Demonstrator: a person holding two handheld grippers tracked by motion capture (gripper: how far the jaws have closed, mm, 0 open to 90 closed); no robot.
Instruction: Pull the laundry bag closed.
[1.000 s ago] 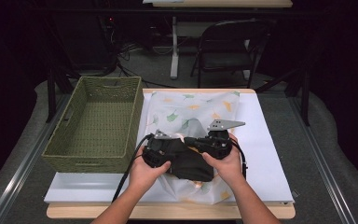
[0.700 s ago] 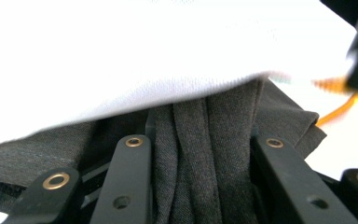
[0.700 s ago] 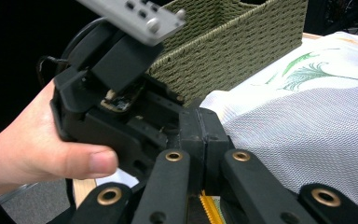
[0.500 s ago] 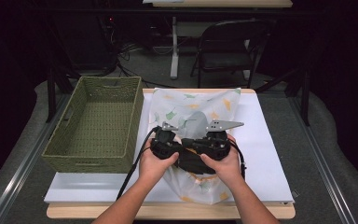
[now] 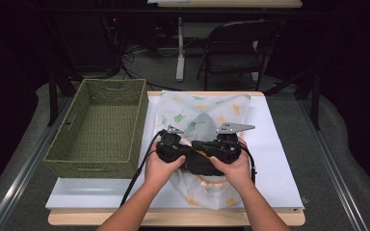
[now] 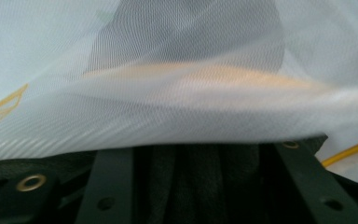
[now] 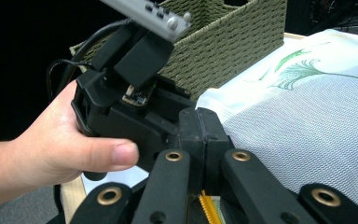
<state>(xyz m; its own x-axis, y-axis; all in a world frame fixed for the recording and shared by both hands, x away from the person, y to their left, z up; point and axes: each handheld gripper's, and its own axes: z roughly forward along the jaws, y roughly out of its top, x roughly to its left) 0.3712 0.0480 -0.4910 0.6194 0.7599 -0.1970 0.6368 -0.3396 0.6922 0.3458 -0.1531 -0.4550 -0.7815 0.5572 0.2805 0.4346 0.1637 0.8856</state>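
A white mesh bag (image 5: 207,108) printed with leaves lies on the white table (image 5: 279,159). At its near opening sits a dark garment (image 5: 200,163), between two hands that each hold a gripper. My left gripper (image 5: 180,153) points under the lifted mesh (image 6: 177,93). Its jaws have just been opening, and dark cloth (image 6: 200,186) lies loose between them. My right gripper (image 7: 200,135) faces the left gripper (image 7: 135,93). Its fingertips are pressed together at the bag's edge, where a yellow zipper (image 7: 207,205) runs between the jaws.
A green woven basket (image 5: 101,125) stands at the table's left, close beside the left hand; its wall (image 7: 233,42) is behind the left gripper. A folding chair (image 5: 241,48) and desk legs stand beyond the far edge. Bare table lies right of the bag.
Both hands have moved slightly away from the near edge, with the dark garment pushed farther under the mesh. The mesh over it now rises in a hump.
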